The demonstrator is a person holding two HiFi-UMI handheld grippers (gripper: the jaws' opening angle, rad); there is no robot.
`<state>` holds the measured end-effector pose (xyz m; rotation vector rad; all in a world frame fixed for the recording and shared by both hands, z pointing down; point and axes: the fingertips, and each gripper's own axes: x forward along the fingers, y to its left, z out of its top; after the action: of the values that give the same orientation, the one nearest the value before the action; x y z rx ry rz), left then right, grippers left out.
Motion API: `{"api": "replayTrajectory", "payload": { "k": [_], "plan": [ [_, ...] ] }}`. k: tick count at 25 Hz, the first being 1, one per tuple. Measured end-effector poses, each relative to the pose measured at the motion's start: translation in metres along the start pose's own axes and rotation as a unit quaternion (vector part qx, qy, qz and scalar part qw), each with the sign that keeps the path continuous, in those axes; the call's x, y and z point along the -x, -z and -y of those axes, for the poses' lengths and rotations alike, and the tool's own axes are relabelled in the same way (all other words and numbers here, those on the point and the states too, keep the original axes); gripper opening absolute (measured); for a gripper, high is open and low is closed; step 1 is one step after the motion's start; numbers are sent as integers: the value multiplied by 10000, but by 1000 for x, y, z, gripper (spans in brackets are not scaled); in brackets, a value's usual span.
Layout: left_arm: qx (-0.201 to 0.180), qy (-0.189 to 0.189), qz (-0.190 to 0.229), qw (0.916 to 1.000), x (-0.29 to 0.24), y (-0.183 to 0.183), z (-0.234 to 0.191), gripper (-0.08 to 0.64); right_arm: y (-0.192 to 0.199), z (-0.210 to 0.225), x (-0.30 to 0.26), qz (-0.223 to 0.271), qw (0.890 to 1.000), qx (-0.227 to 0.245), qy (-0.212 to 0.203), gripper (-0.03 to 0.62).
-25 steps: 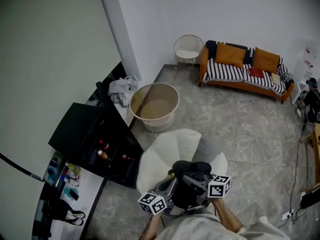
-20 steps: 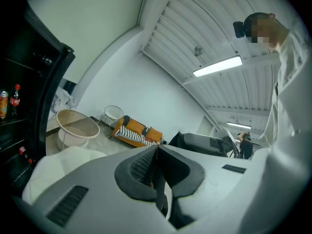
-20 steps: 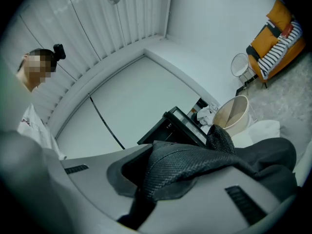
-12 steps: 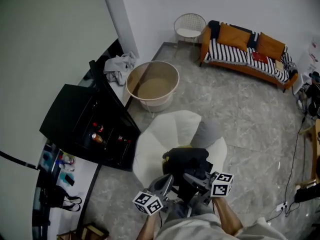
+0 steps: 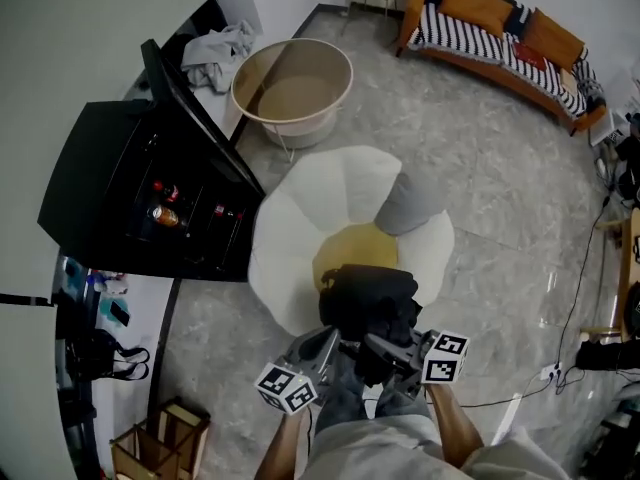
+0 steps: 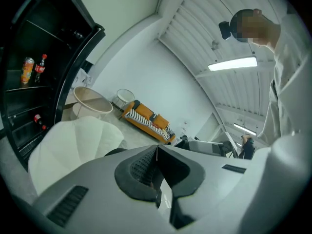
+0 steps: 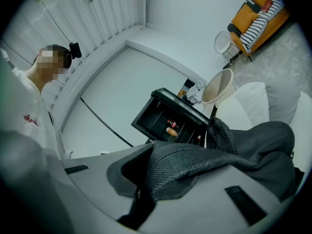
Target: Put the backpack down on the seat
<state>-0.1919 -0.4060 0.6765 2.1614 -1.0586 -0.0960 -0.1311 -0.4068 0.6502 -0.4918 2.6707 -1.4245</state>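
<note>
The black backpack (image 5: 365,293) hangs over the front edge of the yellow seat cushion (image 5: 348,250) of a white shell-shaped chair (image 5: 300,213). Both grippers grasp it from the near side. My right gripper (image 5: 378,346) is shut on a fold of its dark woven fabric (image 7: 195,165), and the bag's bulk (image 7: 265,140) hangs beyond the jaws. My left gripper (image 5: 332,340) reaches the bag's lower left edge. In the left gripper view, that gripper (image 6: 157,149) has its tips together, with a thin dark piece pinched between the pads. A grey pillow (image 5: 405,203) leans on the chair's right side.
A black cabinet (image 5: 130,188) with cans inside stands open to the chair's left. Beyond the chair stands a beige round tub (image 5: 290,78); an orange striped sofa (image 5: 500,28) is at the far wall. A cable (image 5: 575,308) runs over the floor at right; a wooden crate (image 5: 160,438) sits near left.
Both grippers have carried the backpack forward, from the chair's near edge to over the yellow seat cushion. The view has tipped down and closer to the chair.
</note>
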Motion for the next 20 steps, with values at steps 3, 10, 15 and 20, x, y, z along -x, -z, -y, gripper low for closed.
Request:
{"api": "replayTrajectory", "payload": {
  "k": [3, 10, 15, 20],
  "plan": [
    [91, -13, -115, 9999, -1, 16, -11, 31, 20, 14, 3, -42, 9997, -199, 117, 38],
    [414, 42, -186, 9990, -4, 44, -21, 31, 53, 41, 5, -224, 9980, -491, 320, 38],
    [366, -40, -266, 9990, -9, 51, -32, 31, 53, 61, -6, -337, 9978, -458, 348, 38],
    [343, -177, -256, 9989, -15, 48, -46, 31, 26, 94, -21, -246, 9984, -376, 343, 38]
  ]
}}
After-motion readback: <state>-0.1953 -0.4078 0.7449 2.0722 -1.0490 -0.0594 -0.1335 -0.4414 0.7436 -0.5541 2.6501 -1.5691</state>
